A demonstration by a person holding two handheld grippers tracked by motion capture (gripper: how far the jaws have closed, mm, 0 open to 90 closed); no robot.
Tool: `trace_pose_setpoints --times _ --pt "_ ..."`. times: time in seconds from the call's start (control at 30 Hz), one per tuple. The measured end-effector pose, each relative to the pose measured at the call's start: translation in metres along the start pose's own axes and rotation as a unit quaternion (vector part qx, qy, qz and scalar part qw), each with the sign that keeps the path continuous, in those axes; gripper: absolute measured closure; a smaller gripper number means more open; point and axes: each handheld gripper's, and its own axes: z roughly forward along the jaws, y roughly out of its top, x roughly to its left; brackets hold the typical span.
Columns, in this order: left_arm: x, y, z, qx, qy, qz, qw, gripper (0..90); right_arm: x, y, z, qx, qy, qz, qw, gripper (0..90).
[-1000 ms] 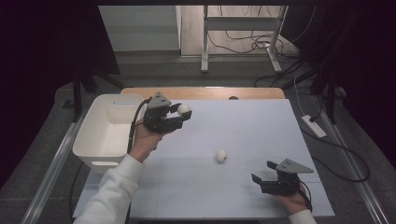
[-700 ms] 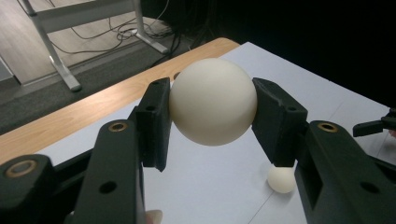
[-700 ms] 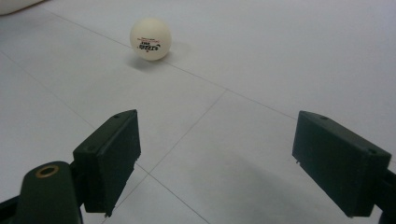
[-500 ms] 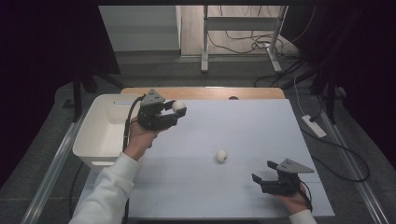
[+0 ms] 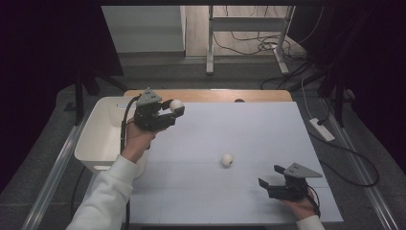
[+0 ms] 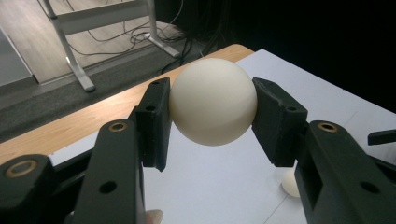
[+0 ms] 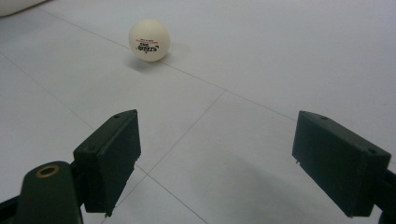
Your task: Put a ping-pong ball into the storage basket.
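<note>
Left claw (image 5: 173, 109) clamps a smooth, matte cream ball (image 6: 213, 101) between its black pads, held above the white counter (image 5: 249, 129) beside the plastic bin (image 5: 103, 139). Right claw (image 5: 271, 176) rests with jaws wide apart, gripping nothing (a second, printed ball (image 7: 149, 40) lies ahead of it).
</note>
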Motion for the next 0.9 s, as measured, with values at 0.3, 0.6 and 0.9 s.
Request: trace_pose_setpoints --times 0.3,0.6,0.9 --pt "0.01 -0.001 -0.005 0.0 0.015 -0.009 0.9999 50.3 0.0 0.0 0.0 -0.001 0.0 0.0 1.0 15.2" --pt "0.02 -0.001 -0.012 -0.001 0.029 -0.017 0.9994 50.3 0.0 0.0 0.0 -0.001 -0.001 0.001 1.0 15.2" --pt "0.028 -0.002 -0.017 0.0 0.039 -0.023 0.999 50.3 0.0 0.0 0.0 0.0 0.0 0.001 1.0 15.2"
